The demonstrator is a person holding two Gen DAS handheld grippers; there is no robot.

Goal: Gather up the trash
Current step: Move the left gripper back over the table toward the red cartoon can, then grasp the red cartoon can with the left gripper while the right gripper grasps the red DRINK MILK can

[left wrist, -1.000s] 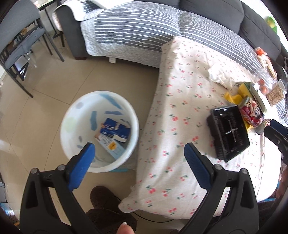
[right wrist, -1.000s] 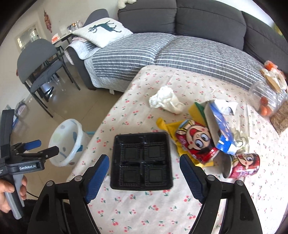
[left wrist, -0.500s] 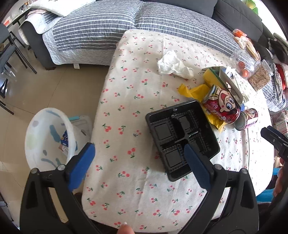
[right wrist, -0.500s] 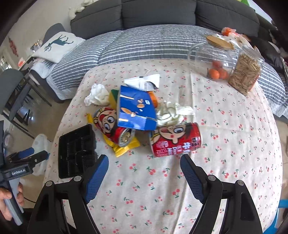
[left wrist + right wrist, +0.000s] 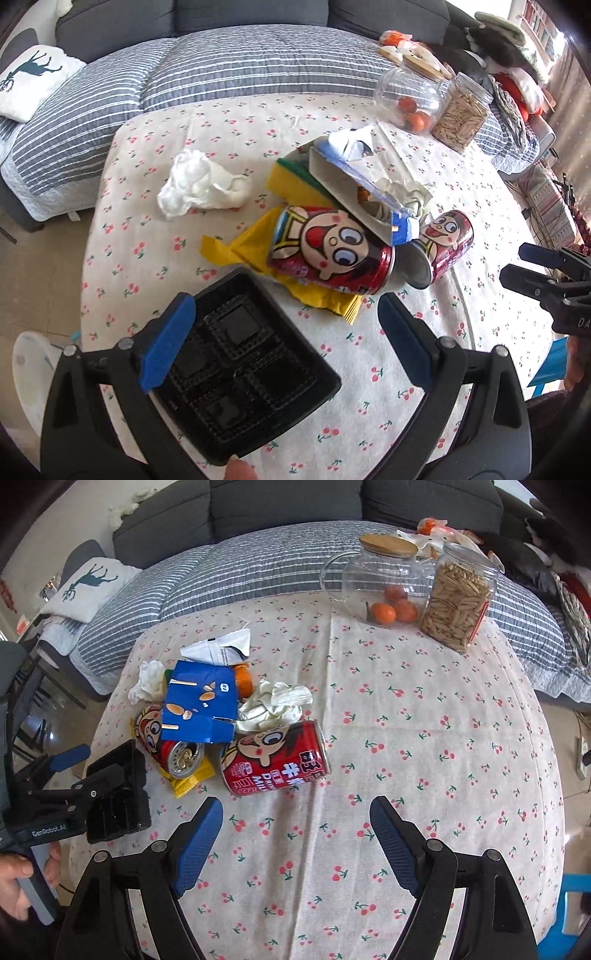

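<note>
**Over the littered table: both tools poised, nothing picked yet**

From the left wrist view, the left gripper point(image 5: 284, 325) hangs with jaws spread wide and empty above the black tray point(image 5: 243, 373), whose four compartments look bare. At twelve o'clock from the tray lies a red can point(image 5: 332, 254) on a yellow wrapper point(image 5: 236, 247); a second can point(image 5: 443, 247) sits at two o'clock, a crumpled tissue point(image 5: 199, 184) at eleven. A white bin point(image 5: 26, 369) shows at the frame's nine o'clock edge, contents hidden.

From the right wrist view, the right gripper point(image 5: 295, 830) is likewise wide open and holds nothing, with the nearer can point(image 5: 277, 760) just ahead at twelve o'clock. A blue carton point(image 5: 203, 705) leans over the pile. At one o'clock stand a glass jar point(image 5: 380, 587) holding small oranges and a plastic jar point(image 5: 458, 605) full of seeds.

I judge this the approach to a pick; next, each tool must descend, straddle its item and close.
</note>
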